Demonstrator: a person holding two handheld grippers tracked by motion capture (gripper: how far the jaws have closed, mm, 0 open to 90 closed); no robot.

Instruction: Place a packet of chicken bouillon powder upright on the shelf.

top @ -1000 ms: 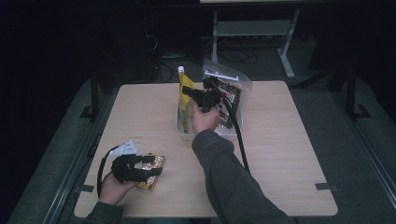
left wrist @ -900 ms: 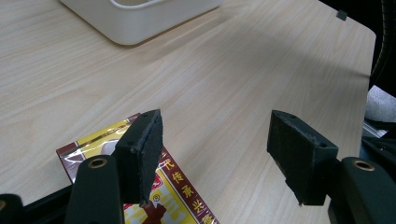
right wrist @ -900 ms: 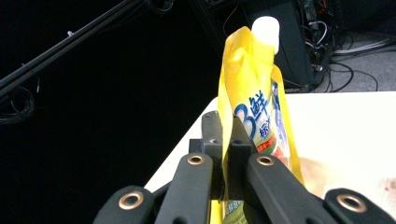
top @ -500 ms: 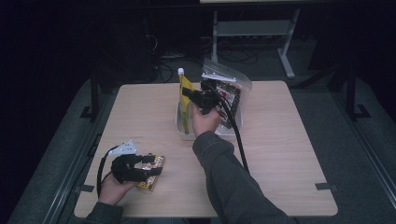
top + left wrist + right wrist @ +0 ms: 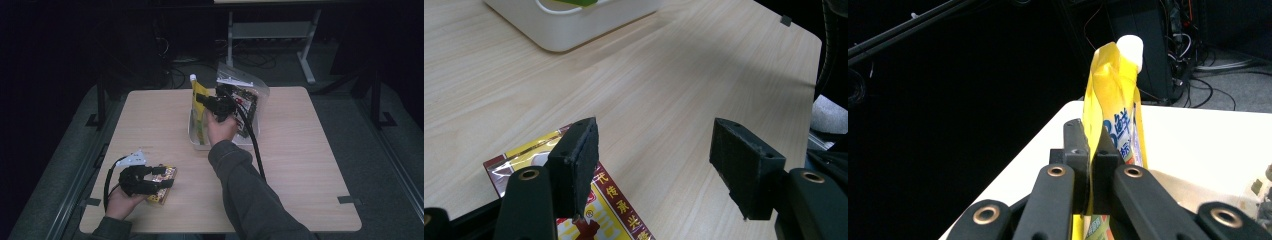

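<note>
A: What surface carries the items?

B: A pale wood-grain desk [image 5: 310, 165] with rounded corners, matt and smooth, standing on a dark floor.

A: And the right tool?

B: The right tool [image 5: 204, 100] is pressed together on the yellow pouch [image 5: 199, 102], a flat, glossy plastic pouch with a white cylindrical cap at its top. In the right gripper view the two black jaws meet on the crumpled yellow film just below the cap (blue printed characters show on the pouch face). The pouch stands upright in the white bin [image 5: 200, 141], a rounded, smooth-walled plastic container near the far middle of the desk.

A: What else is in the bin?

B: A clear, crinkled plastic bag [image 5: 247, 95] with dark contents, beside the pouch on its right in the high view.

A: The left tool?

B: The left tool [image 5: 654, 150] is spread, its jaws well apart. Their pads [image 5: 584, 160] are rectangular black blocks with a rough, foam-like face. It hovers at the near left of the desk over the snack packet [image 5: 609, 210], a flat foil sachet in red and gold with printed characters, lying on the wood. One jaw stands above the packet; whether it touches cannot be told.
</note>
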